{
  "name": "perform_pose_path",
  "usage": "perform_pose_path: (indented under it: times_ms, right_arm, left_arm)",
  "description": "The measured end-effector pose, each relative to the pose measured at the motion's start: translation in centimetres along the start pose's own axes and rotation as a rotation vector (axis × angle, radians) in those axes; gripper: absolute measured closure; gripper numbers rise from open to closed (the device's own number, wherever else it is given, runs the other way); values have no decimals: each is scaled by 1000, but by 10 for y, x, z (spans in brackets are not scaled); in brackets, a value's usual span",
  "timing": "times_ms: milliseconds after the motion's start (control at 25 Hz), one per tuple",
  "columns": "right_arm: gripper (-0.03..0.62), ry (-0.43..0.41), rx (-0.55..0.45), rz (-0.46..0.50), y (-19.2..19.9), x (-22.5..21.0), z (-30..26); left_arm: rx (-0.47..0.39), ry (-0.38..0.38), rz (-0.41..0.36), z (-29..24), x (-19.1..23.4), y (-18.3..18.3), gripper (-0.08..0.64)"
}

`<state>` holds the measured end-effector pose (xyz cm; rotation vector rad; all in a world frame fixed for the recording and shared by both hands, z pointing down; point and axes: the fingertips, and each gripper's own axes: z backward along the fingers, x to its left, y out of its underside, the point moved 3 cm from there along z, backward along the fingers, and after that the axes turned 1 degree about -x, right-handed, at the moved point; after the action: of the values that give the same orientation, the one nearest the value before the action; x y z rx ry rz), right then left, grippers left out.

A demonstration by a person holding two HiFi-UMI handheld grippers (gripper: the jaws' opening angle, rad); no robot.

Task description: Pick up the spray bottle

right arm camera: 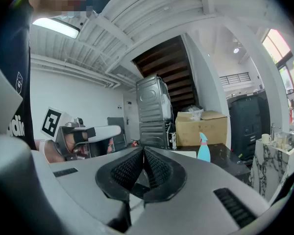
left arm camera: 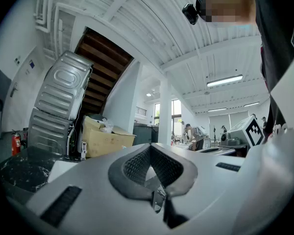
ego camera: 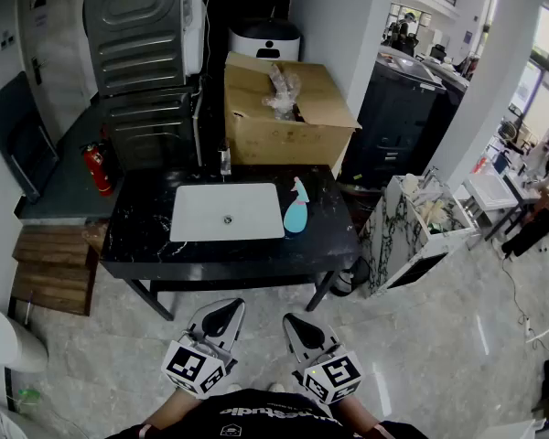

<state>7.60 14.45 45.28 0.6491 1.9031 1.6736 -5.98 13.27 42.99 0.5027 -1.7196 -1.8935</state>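
A light blue spray bottle (ego camera: 296, 211) with a pink collar stands on the black marble table (ego camera: 146, 236), just right of the white inset basin (ego camera: 227, 211). In the right gripper view the spray bottle (right arm camera: 203, 148) stands upright, far ahead and right of the jaws. Both grippers are held low and close to the person's body, well short of the table. My left gripper (ego camera: 224, 307) has its tips together with nothing between them, as the left gripper (left arm camera: 149, 148) view confirms. My right gripper (ego camera: 292, 319) is shut and empty too; its jaw tips meet in the right gripper (right arm camera: 143, 151) view.
An open cardboard box (ego camera: 279, 108) with crumpled plastic stands behind the table. A grey metal appliance (ego camera: 137, 35) rises at the back left, a red fire extinguisher (ego camera: 96, 167) beside it. A marble-sided bin (ego camera: 412, 227) stands right of the table; wooden pallets (ego camera: 50, 273) lie to the left.
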Motion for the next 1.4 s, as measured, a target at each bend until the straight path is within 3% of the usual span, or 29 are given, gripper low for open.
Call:
perform_pose_path:
  times_ms: [360, 680, 1400]
  right_arm:
    - [554, -2, 0, 22, 0, 8, -2]
    - [555, 5, -29, -23, -2, 9, -7]
    - [555, 55, -29, -36, 11, 37, -44]
  left_arm:
    - [-4, 1, 5, 6, 3, 0, 546]
    - [-4, 5, 8, 10, 10, 1, 546]
    - [13, 46, 20, 28, 58, 13, 546]
